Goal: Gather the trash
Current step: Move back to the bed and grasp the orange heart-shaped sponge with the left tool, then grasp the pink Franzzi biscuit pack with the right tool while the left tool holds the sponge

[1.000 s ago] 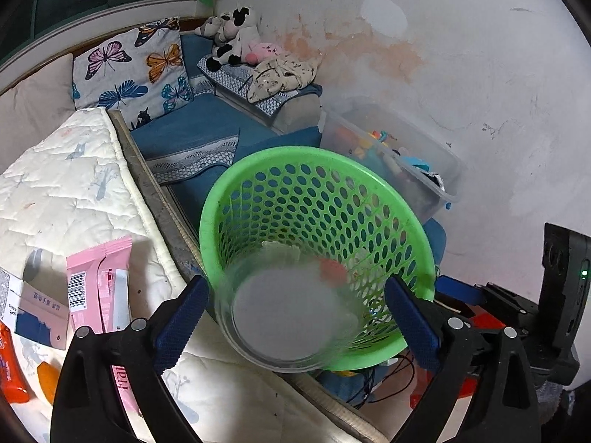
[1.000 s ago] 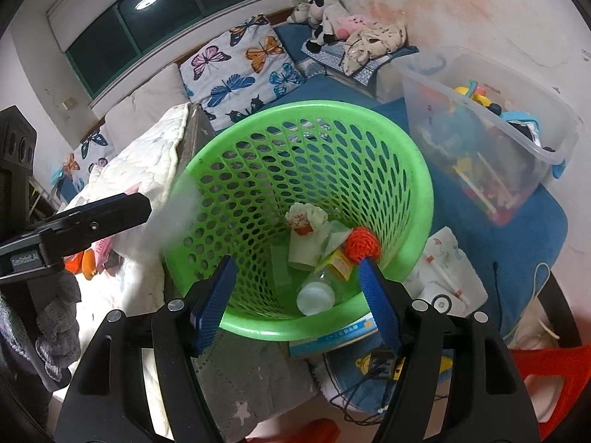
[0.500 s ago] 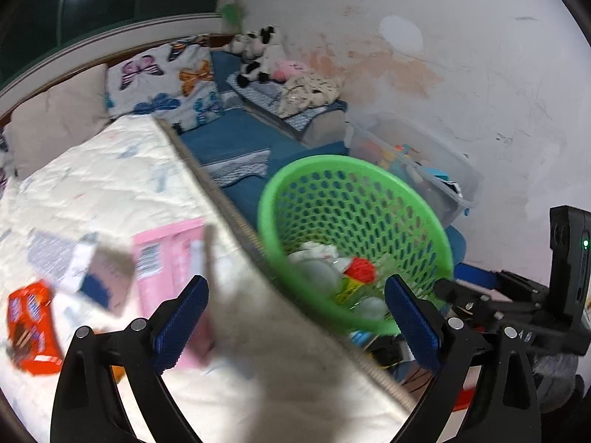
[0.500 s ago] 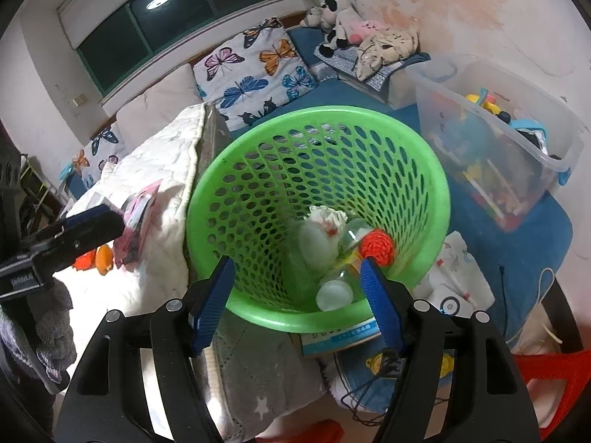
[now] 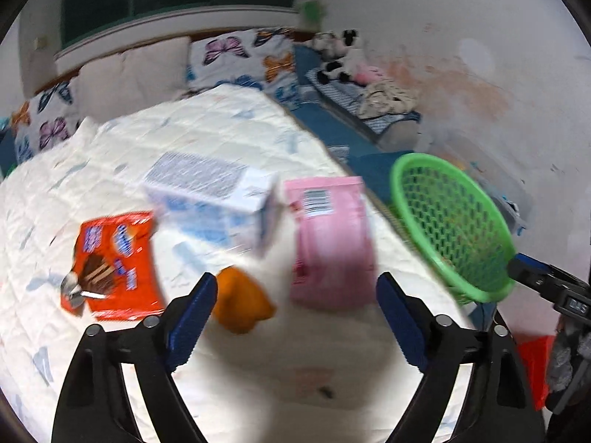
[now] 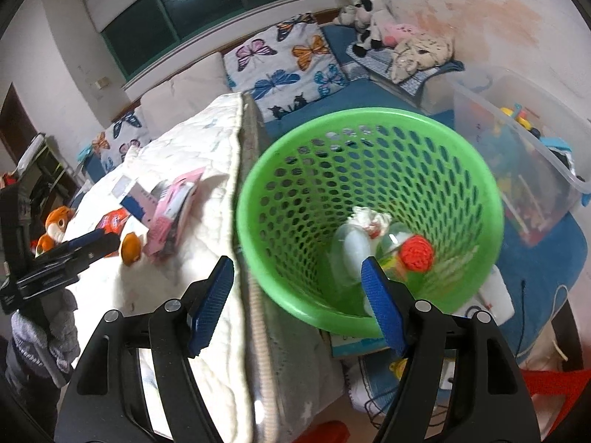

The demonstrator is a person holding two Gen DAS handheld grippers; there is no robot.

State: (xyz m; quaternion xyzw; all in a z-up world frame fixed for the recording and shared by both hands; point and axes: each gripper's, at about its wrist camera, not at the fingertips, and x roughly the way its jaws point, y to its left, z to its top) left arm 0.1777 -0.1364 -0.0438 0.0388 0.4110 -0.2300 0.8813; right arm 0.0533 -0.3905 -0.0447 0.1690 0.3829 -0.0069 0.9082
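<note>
My left gripper (image 5: pixel 293 313) is open and empty above the white quilted bed (image 5: pixel 229 140). Ahead of it lie a pink packet (image 5: pixel 328 236), a white and blue carton (image 5: pixel 218 199), an orange snack wrapper (image 5: pixel 114 258) and a small orange object (image 5: pixel 240 304). The green mesh basket (image 5: pixel 417 170) stands right of the bed. My right gripper (image 6: pixel 299 302) is open and empty over the basket's near rim (image 6: pixel 306 302). Inside the basket lie a clear plastic cup (image 6: pixel 349 251), a bottle with a red cap (image 6: pixel 415 253) and crumpled white paper (image 6: pixel 371 217).
A clear storage bin of toys (image 6: pixel 517 155) stands right of the basket. Butterfly pillows (image 6: pixel 284 62) and plush toys (image 6: pixel 391 33) line the wall. A red stool (image 6: pixel 554 384) and cables lie on the floor at the right. My left gripper shows in the right wrist view (image 6: pixel 74 247).
My left gripper let the clear cup drop into the basket, then swung left over the bed to face the wrappers. My right gripper shifted slightly left at the basket's rim.
</note>
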